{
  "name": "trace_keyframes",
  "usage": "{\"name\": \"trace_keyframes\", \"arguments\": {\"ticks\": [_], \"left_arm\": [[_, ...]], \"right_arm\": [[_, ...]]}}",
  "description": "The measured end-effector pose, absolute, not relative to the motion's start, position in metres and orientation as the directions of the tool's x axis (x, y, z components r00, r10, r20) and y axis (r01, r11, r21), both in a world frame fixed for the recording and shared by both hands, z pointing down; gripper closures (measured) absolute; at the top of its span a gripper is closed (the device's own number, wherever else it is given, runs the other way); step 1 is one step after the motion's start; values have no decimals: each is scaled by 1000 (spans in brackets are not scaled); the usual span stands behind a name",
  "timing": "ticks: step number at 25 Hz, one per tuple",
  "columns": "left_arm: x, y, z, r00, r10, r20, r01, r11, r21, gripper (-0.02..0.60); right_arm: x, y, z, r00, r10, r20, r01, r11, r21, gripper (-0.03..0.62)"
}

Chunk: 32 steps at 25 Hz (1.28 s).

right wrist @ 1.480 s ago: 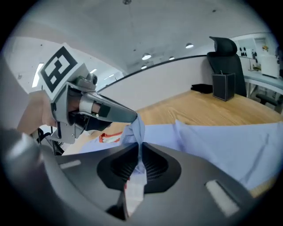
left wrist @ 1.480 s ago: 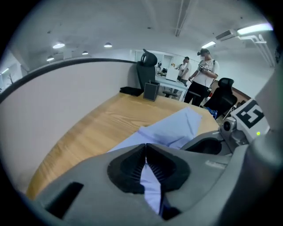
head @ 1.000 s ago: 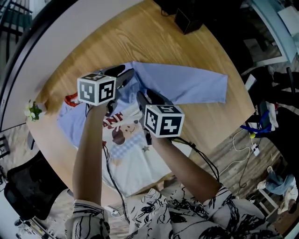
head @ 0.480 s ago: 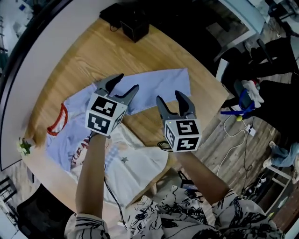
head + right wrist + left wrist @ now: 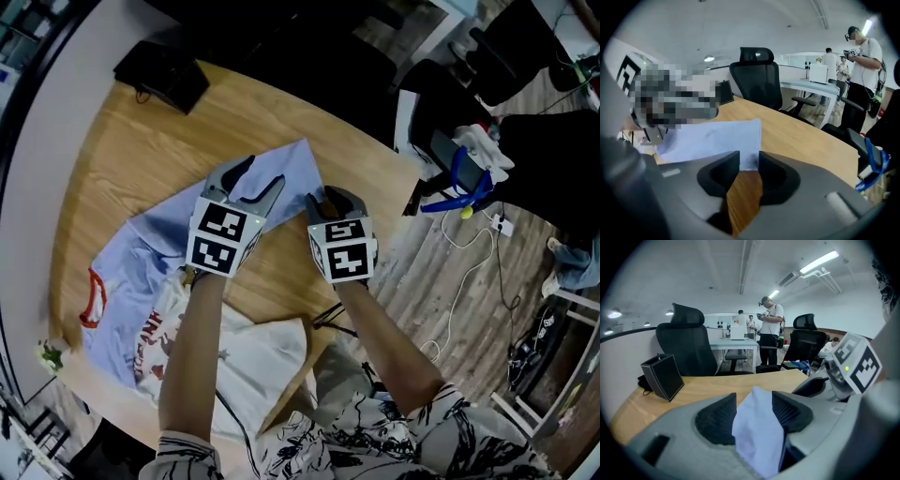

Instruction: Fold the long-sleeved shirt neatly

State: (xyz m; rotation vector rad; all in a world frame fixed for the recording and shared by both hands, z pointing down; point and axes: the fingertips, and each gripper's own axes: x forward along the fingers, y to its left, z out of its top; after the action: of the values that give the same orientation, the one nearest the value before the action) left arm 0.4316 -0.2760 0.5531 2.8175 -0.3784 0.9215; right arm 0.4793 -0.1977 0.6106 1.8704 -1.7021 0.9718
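A long-sleeved shirt (image 5: 141, 272) with a white printed front lies on the wooden table (image 5: 122, 150), its light blue sleeve (image 5: 292, 159) stretched toward the far right edge. My left gripper (image 5: 264, 173) straddles the cuff. In the left gripper view the blue sleeve (image 5: 757, 427) stands between its pads (image 5: 719, 420), whose ribbed faces still show, so it is open around the cloth. My right gripper (image 5: 333, 199) is at the cuff's near corner. Its jaws are closing, and in the right gripper view the edge of the sleeve (image 5: 712, 138) is pinched at the fingertips (image 5: 766, 166).
A black box (image 5: 161, 73) sits at the table's far left. The table edge (image 5: 398, 183) runs just right of the cuff, with floor, cables and bags beyond. Black office chairs (image 5: 689, 341) and standing people (image 5: 771, 329) are behind the table.
Both grippers left the shirt's chest and travelled right along the sleeve to its cuff. Their jaws went wider on the way, and the right ones have since narrowed on the cloth.
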Motion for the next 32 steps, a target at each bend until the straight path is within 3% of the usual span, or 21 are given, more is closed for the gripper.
{"name": "trace_keyframes", "arguments": {"ticks": [1, 5, 10, 14, 16, 17, 21, 26, 32], "left_arm": [[438, -282, 556, 776, -182, 604, -276, -959, 65, 337], [465, -297, 570, 746, -123, 654, -239, -967, 92, 344], [519, -291, 601, 685, -6, 728, -115, -988, 101, 363], [529, -278, 615, 597, 31, 801, -97, -989, 110, 461], [530, -269, 609, 579, 40, 815, -90, -990, 113, 557], [531, -267, 604, 586, 39, 810, -81, -991, 106, 558], [527, -283, 540, 736, 4, 677, -99, -989, 113, 558], [500, -308, 408, 901, -27, 432, -105, -982, 159, 557], [422, -327, 325, 911, -129, 393, -185, -977, 108, 557]], "right_arm": [[476, -199, 613, 7, -670, 743, -980, -153, -129, 483], [468, -201, 606, 8, -675, 737, -989, -115, -94, 535], [478, -200, 611, 7, -671, 741, -991, -105, -85, 549], [479, -192, 606, 5, -674, 739, -992, -99, -84, 551], [481, -186, 600, -4, -674, 739, -989, -107, -104, 553], [484, -186, 597, -8, -678, 735, -985, -121, -123, 554], [511, -199, 550, 31, -762, 647, -979, -155, -135, 557], [506, -222, 439, -5, -886, 463, -992, -53, -111, 557], [444, -242, 344, -153, -924, 352, -985, 116, -124, 557]]}}
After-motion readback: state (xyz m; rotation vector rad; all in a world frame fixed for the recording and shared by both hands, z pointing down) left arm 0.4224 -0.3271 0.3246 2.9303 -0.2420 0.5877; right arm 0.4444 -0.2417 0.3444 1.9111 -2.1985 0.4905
